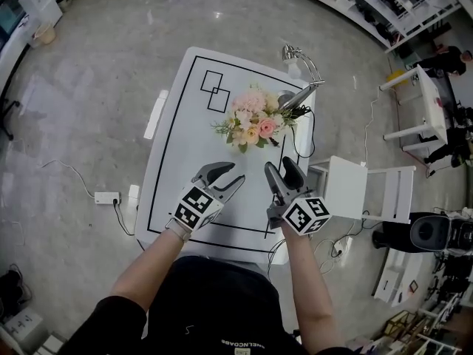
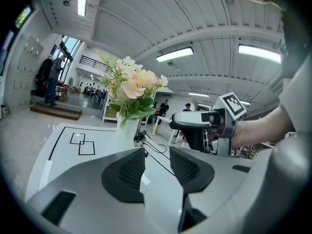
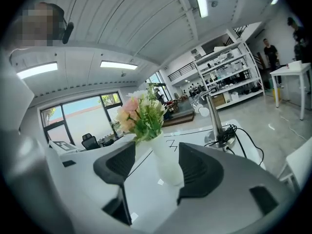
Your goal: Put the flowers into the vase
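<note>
A bunch of pink, cream and white flowers (image 1: pixel 253 123) with green leaves stands in a white vase (image 3: pixel 166 163) on the white table (image 1: pixel 181 150); from the head view the blooms hide the vase. My left gripper (image 1: pixel 226 178) hovers over the table's near part, open, nothing between its jaws. My right gripper (image 1: pixel 282 173) is beside it, open and empty, well short of the vase. In the left gripper view the flowers (image 2: pixel 131 92) rise beyond the jaws, and the right gripper (image 2: pixel 204 126) shows at the right.
A metal desk lamp (image 1: pixel 301 61) with a black cable (image 1: pixel 310 135) stands at the table's far right corner. Two overlapping black squares (image 1: pixel 214 89) are drawn on the tabletop. A white chair (image 1: pixel 362 189) is to the table's right, a power strip (image 1: pixel 108 197) on the floor left.
</note>
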